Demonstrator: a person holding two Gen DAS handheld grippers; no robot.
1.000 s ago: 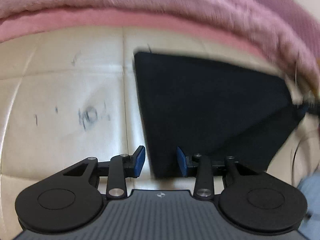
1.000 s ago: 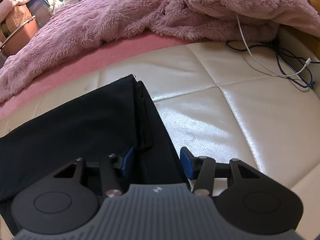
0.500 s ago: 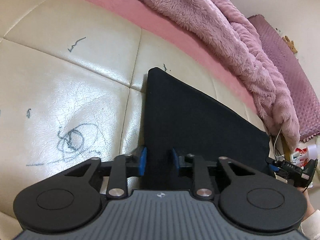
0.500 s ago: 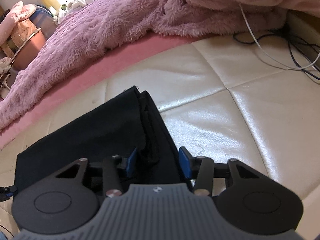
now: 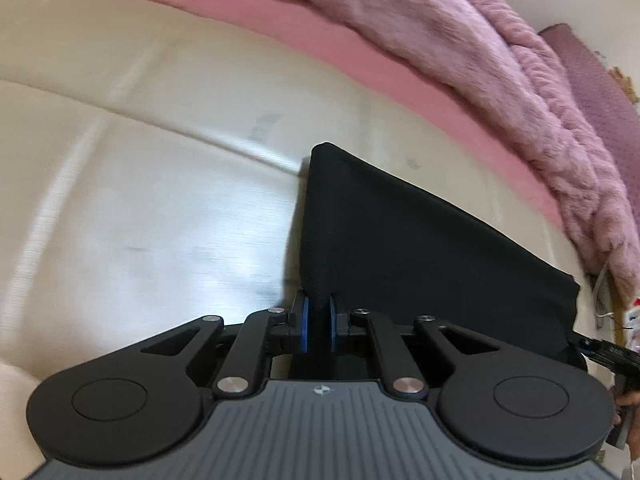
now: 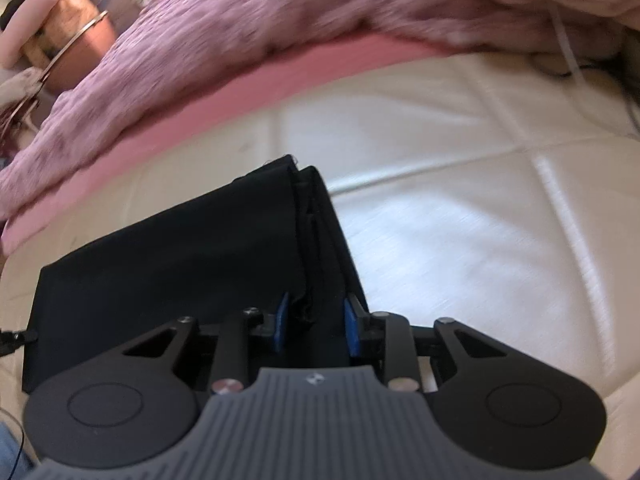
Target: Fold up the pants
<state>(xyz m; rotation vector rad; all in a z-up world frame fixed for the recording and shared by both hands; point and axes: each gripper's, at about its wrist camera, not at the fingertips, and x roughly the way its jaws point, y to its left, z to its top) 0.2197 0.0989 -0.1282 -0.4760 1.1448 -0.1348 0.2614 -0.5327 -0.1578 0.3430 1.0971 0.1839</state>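
The black pants (image 5: 420,248) lie folded flat on a cream leather cushion (image 5: 140,208). My left gripper (image 5: 318,324) is shut on the near left corner of the pants, blue pads pressed on the cloth. In the right wrist view the pants (image 6: 192,256) show a stacked, layered edge on their right side. My right gripper (image 6: 314,326) straddles that near right edge with cloth between the blue pads; the jaws stand partly closed with a gap still wide. The other gripper's tip shows at the right edge of the left view (image 5: 608,354).
A fluffy pink-purple blanket (image 5: 500,64) lies along the far side over a pink sheet (image 6: 240,92). Cables (image 6: 568,60) lie at the far right of the cushion. Bags and clutter (image 6: 60,36) stand at the far left.
My left gripper closed from open onto the pants corner. My right gripper's jaws narrowed around the layered edge. Both views shifted and blurred as the grippers moved.
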